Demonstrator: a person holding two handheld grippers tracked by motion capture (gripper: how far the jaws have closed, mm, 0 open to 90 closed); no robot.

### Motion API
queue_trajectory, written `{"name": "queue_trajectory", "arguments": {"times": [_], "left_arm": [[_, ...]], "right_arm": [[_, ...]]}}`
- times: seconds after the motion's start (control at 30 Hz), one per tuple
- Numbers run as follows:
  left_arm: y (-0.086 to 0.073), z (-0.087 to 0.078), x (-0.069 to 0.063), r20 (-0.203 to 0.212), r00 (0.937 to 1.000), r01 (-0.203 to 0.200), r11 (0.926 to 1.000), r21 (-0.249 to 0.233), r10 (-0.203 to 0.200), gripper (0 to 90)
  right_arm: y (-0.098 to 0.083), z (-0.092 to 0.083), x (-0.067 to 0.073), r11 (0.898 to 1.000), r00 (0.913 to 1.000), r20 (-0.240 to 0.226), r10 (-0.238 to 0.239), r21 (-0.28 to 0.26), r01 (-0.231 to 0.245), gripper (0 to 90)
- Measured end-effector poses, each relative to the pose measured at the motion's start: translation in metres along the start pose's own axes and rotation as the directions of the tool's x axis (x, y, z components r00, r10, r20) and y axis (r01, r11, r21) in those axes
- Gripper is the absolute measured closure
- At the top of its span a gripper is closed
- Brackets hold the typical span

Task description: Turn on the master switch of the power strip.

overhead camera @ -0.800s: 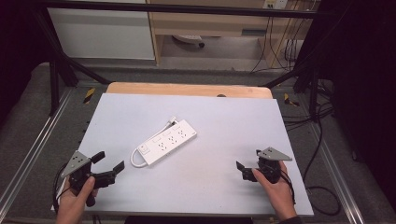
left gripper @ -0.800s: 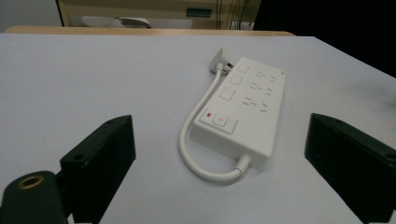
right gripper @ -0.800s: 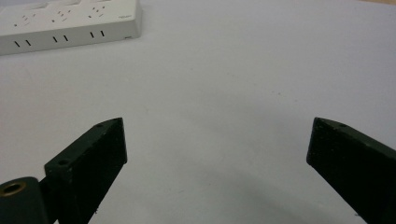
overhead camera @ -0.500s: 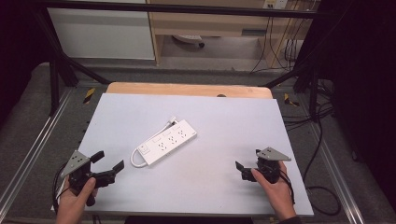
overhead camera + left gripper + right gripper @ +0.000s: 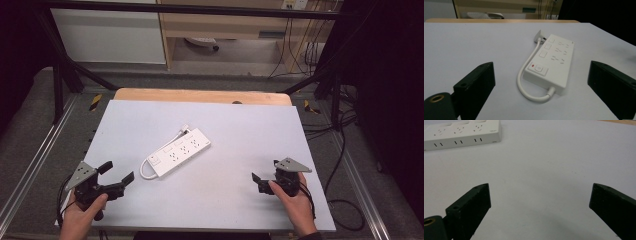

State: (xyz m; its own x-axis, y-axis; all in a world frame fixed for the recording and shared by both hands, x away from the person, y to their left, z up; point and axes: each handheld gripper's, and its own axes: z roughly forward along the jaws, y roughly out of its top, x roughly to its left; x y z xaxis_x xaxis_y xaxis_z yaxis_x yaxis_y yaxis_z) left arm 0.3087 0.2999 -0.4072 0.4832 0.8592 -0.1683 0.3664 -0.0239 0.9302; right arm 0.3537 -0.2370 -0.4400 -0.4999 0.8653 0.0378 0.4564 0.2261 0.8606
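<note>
Power strip (image 5: 179, 152) lies mid-frame, long axis running lower left to upper right. Your left gripper (image 5: 117, 176), jaws wide and empty, sits nearer than your right gripper (image 5: 259, 182), likewise wide, empty.

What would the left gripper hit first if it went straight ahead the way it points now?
Probably the power strip. The left gripper is open, and its own view shows the strip's switch end and looped cable centred between the jaws, with bare table before them. Depth is unclear.

Glossy white plastic power strip (image 5: 552, 60) (matt black jaws) on smooth matt table (image 5: 240, 135).
</note>
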Motion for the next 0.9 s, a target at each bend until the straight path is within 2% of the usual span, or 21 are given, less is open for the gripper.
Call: {"name": "queue_trajectory", "arguments": {"times": [0.43,0.57,0.9], "left_arm": [[0.009,0.0,-0.004,0.0,1.0,0.009,0.9999,0.012,-0.009,7.3],[0.011,0.0,-0.006,0.002,0.9998,0.022,0.9995,0.021,-0.022,7.4],[0.017,0.005,-0.009,0.014,0.9999,-0.005,0.9994,0.034,0.005,6.8]], "right_arm": [[0.002,0.001,0.001,1.0,0.9997,-0.026,0.002,0.004,-0.002,5.0],[0.002,0.002,0.001,1.0,0.9996,-0.027,-0.003,0.009,0.003,4.7],[0.002,0.003,0.001,1.0,0.9997,-0.026,0.002,0.014,-0.001,3.4]]}}
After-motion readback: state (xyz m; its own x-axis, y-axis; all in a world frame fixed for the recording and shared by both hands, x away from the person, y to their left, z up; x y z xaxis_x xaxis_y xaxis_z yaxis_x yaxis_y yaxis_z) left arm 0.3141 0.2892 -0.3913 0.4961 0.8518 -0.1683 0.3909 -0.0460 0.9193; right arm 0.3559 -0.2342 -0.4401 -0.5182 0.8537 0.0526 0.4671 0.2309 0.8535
